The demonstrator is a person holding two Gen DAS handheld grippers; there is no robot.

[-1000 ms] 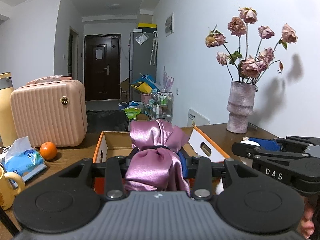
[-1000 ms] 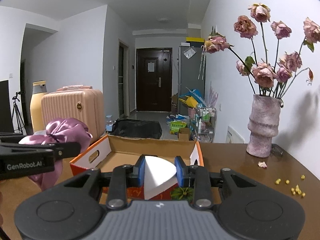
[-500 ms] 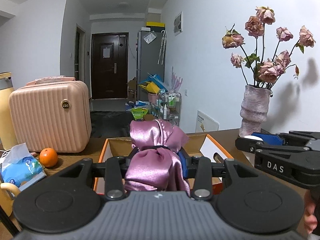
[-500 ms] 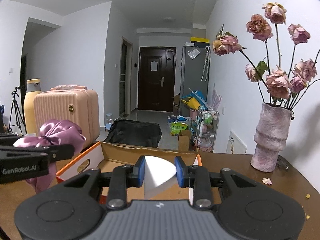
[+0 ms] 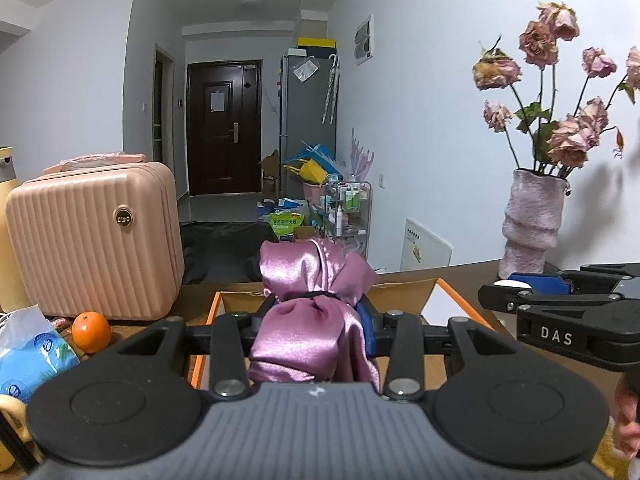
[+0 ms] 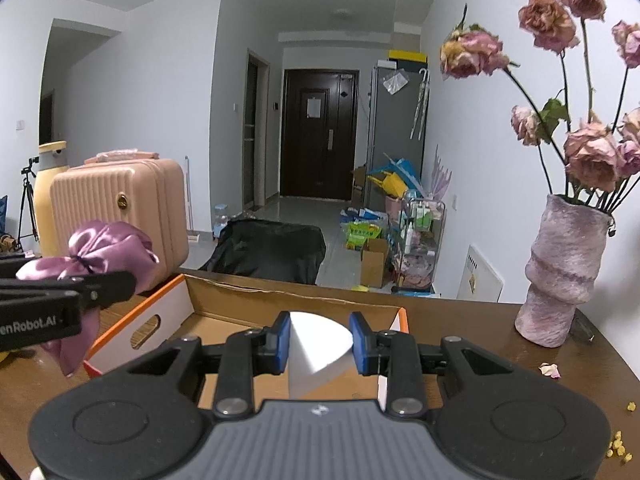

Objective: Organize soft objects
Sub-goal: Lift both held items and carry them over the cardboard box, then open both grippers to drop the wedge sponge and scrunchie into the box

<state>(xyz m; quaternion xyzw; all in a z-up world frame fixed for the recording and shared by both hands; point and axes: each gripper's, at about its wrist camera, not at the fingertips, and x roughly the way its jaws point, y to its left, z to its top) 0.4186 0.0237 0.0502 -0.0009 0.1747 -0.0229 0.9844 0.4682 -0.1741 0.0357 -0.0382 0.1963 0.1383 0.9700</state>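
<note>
Claws: two, with one pink satin pouch (image 5: 310,332), one white wedge (image 6: 318,350)

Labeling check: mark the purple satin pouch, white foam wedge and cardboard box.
purple satin pouch (image 5: 308,336), left wrist view, bunched body.
white foam wedge (image 6: 318,346), right wrist view, front face.
cardboard box (image 6: 168,314), right wrist view, left wall.

Both grippers point slightly downward side by side, the left gripper (image 5: 316,316) and right gripper (image 6: 320,340) each clamped.
</note>
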